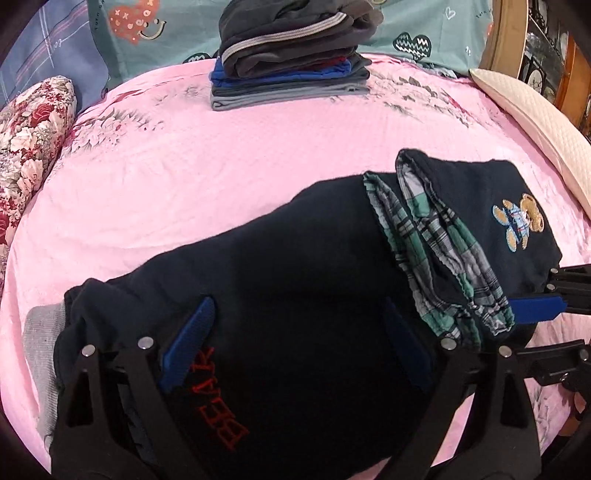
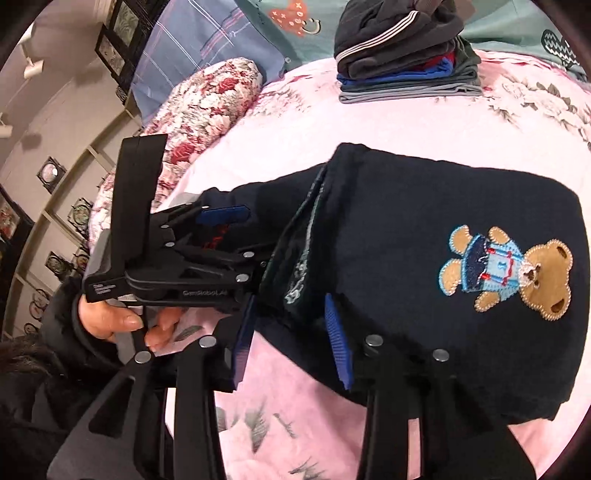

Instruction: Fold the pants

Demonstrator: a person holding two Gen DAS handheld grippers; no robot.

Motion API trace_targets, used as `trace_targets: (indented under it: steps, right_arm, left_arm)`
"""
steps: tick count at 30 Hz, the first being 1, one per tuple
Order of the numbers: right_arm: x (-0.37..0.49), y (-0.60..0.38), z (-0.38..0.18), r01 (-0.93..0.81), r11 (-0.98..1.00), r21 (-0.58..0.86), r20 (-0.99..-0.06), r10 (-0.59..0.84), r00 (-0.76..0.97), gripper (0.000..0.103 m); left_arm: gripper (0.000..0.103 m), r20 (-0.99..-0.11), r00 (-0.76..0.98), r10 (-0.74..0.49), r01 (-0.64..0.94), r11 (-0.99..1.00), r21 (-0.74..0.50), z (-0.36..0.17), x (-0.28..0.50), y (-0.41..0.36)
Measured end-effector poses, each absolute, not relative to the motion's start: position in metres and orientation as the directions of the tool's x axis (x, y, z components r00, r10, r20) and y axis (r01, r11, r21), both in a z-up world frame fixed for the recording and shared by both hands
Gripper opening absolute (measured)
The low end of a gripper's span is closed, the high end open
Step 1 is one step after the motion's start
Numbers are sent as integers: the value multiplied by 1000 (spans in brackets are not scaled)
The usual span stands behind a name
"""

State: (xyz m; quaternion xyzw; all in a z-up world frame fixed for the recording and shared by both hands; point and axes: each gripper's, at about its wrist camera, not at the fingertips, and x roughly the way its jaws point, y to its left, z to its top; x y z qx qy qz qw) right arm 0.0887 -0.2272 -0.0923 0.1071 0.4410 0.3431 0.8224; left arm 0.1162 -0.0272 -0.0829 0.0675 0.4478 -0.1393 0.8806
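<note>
Dark navy pants lie on the pink bed sheet, with a teddy bear patch, red lettering and a plaid-lined waistband. They also show in the right wrist view. My left gripper is open, its blue pads resting on the dark fabric near the lettering; it also shows in the right wrist view. My right gripper is open at the near edge of the pants by the waistband, with one finger visible in the left wrist view.
A stack of folded clothes sits at the far side of the bed. A floral pillow lies at the left, a cream pillow at the right. A teal patterned bedding lies behind the stack.
</note>
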Motion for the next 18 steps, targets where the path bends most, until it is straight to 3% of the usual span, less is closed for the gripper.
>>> trace_targets:
  steps: [2, 4, 6, 8, 18]
  right_arm:
    - [90, -233, -94, -449, 741, 500, -643, 665, 380, 38]
    - [94, -239, -97, -415, 733, 539, -634, 677, 373, 29]
    - [101, -247, -103, -363, 702, 613, -607, 713, 352, 11]
    - [103, -247, -105, -341, 711, 615, -613, 703, 360, 8]
    - [95, -225, -63, -435, 653, 620, -531, 758, 380, 5]
  left_arm:
    - [93, -798, 576, -178, 292, 956, -3, -80, 116, -25]
    - [93, -796, 586, -156, 284, 959, 21, -81, 118, -26]
    - [93, -806, 577, -129, 292, 955, 56, -86, 121, -32]
    - [93, -809, 578, -113, 302, 949, 84, -88, 122, -38]
    - [93, -806, 584, -101, 311, 944, 106, -86, 118, -38]
